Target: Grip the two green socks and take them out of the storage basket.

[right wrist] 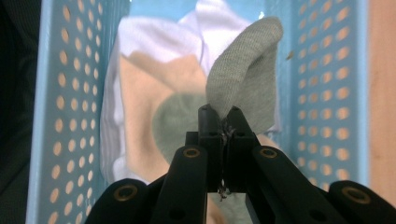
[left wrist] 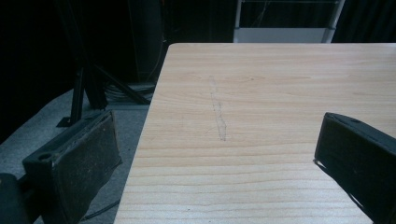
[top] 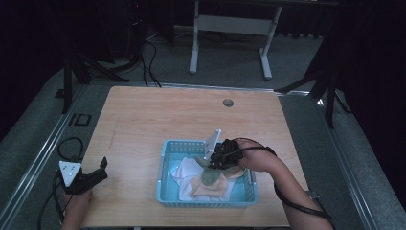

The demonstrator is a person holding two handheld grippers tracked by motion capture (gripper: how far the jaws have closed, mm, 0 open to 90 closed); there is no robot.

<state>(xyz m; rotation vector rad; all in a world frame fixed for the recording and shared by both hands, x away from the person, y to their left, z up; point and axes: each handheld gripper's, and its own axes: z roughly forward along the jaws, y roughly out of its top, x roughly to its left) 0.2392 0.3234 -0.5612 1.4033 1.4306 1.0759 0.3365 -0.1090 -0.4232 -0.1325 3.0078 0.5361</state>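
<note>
A light blue perforated basket [top: 167, 163] sits at the table's front middle, with white, orange and grey-green cloths inside. My right gripper [top: 216, 163] hangs over the basket, shut on a grey-green cloth [top: 209, 175]. In the right gripper view the jaws pinch that grey-green cloth [right wrist: 247, 79] at its edge, and it stands up above the white cloth [right wrist: 154, 37] and the orange cloth [right wrist: 140, 84]. My left gripper [top: 98, 173] rests at the table's front left corner, open and holding nothing, its jaws wide apart over bare wood [left wrist: 261, 93].
The wooden table [top: 158, 115] has a small round metal cap [top: 228, 102] near its far edge. A faint scratch [left wrist: 218, 116] marks the wood ahead of the left gripper. Beyond the table stand a white desk frame [top: 230, 28] and dark tripod legs [top: 86, 67].
</note>
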